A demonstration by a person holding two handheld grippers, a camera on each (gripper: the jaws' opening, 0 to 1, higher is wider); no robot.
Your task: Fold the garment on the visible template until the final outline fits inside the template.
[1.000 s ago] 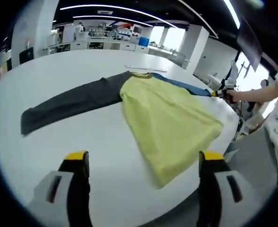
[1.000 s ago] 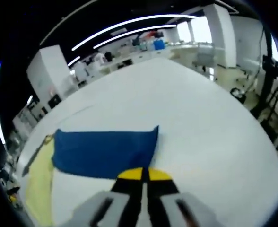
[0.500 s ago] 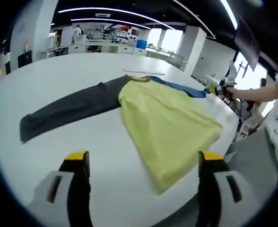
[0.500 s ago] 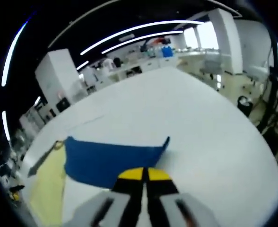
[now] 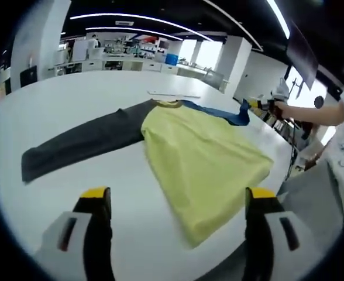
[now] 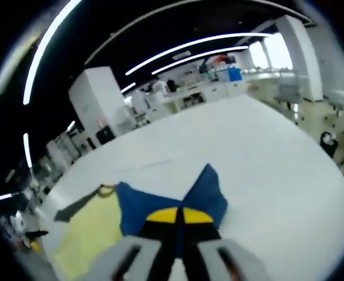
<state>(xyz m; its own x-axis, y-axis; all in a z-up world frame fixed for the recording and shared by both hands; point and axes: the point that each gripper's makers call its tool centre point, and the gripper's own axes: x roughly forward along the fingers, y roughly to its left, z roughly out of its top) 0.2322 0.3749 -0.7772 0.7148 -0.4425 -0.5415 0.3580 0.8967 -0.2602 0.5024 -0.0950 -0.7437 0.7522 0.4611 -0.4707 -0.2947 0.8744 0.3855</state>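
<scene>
Yellow shirt [image 5: 204, 167], grey sleeve [image 5: 81, 140] flat on white table [image 5: 61, 93]; right gripper [image 6: 178, 215] pinches blue sleeve [image 6: 160, 202], left gripper [image 5: 178, 202] open.

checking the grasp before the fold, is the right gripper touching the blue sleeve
Touching. In the right gripper view the right gripper is shut on the blue sleeve, whose cuff is bunched and lifted right at the yellow tips.
</scene>
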